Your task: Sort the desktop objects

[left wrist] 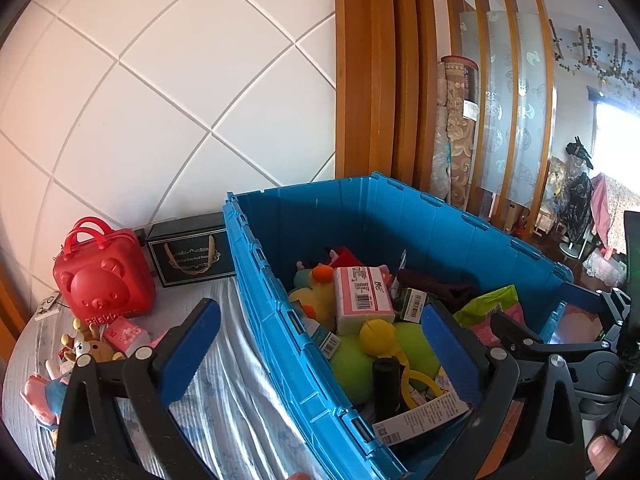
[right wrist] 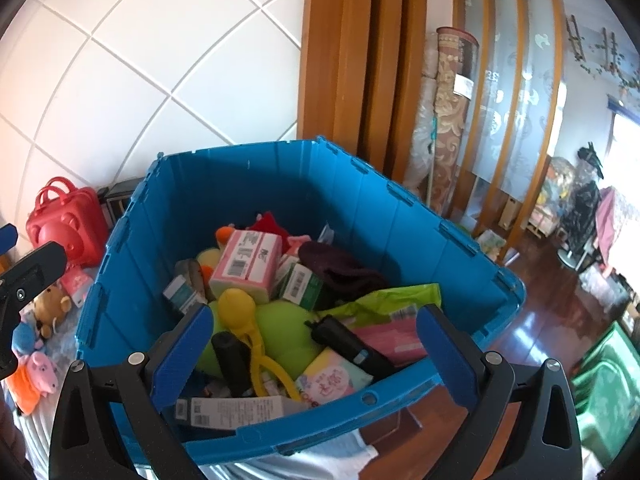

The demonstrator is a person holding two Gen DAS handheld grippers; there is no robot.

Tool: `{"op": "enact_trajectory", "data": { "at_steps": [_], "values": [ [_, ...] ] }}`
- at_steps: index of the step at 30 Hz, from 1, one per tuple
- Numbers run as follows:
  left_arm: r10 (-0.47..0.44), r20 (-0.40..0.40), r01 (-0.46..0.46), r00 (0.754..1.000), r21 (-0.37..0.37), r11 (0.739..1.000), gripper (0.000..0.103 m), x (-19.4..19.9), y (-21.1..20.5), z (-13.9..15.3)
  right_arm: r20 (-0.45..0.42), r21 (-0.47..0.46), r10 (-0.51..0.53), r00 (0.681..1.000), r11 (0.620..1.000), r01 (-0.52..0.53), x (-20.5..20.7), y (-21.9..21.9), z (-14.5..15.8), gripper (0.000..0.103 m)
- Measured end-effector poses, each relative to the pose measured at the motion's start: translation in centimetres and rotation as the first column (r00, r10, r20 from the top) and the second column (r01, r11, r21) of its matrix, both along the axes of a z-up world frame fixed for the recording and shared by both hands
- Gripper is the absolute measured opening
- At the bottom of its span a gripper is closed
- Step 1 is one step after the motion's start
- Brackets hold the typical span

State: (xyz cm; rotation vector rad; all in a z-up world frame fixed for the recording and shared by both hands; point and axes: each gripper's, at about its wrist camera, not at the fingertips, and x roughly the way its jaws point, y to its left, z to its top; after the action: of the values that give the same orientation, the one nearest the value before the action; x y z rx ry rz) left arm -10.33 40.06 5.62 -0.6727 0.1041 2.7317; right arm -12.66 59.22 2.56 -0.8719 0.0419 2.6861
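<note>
Your left gripper (left wrist: 320, 344) and right gripper (right wrist: 314, 350) jaws released, empty, blue crate (right wrist: 132, 264) full of toys at 12 o'clock, striped table (left wrist: 224, 392), red bear case (left wrist: 102, 272) at 10 o'clock, white tiled wall (left wrist: 160, 100), wooden screen (right wrist: 512, 92) at 2 o'clock.

Left gripper (left wrist: 320, 350) with its two blue-padded fingers spread wide and nothing between them, straddling the near-left wall of a blue crate (left wrist: 280, 300); the left finger (left wrist: 188, 354) lies outside the crate over a pale striped cloth (left wrist: 224, 400), the right finger (left wrist: 450, 356) over the crate's contents. Between the fingers: a yellow ball-ended clip toy (left wrist: 378, 334) on a green plush (left wrist: 412, 344), and a black cylinder (left wrist: 386, 384). Beyond them, a pink barcoded pack (left wrist: 362, 294). Left of the left finger, a red bear-faced case (left wrist: 102, 276), a black gift box (left wrist: 190, 254) and small plush toys (left wrist: 86, 346)
</note>
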Motion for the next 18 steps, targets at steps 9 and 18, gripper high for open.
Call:
{"op": "enact_trajectory", "data": {
  "at_steps": [9, 18],
  "values": [
    [-0.01, -0.001, 0.01, 1.0, -0.004, 1.0, 0.102, 0.31, 0.22, 0.01, 0.001, 0.0, 0.0, 1.0, 1.0, 0.0, 0.15, 0.01, -0.07, 0.103],
    [-0.002, -0.004, 0.002, 1.0, -0.026, 1.0, 0.102, 0.43, 0.47, -0.07, 0.007, -0.007, -0.007, 1.0, 1.0, 0.007, 0.36, 0.33, -0.28, 0.103]
  ]
}}
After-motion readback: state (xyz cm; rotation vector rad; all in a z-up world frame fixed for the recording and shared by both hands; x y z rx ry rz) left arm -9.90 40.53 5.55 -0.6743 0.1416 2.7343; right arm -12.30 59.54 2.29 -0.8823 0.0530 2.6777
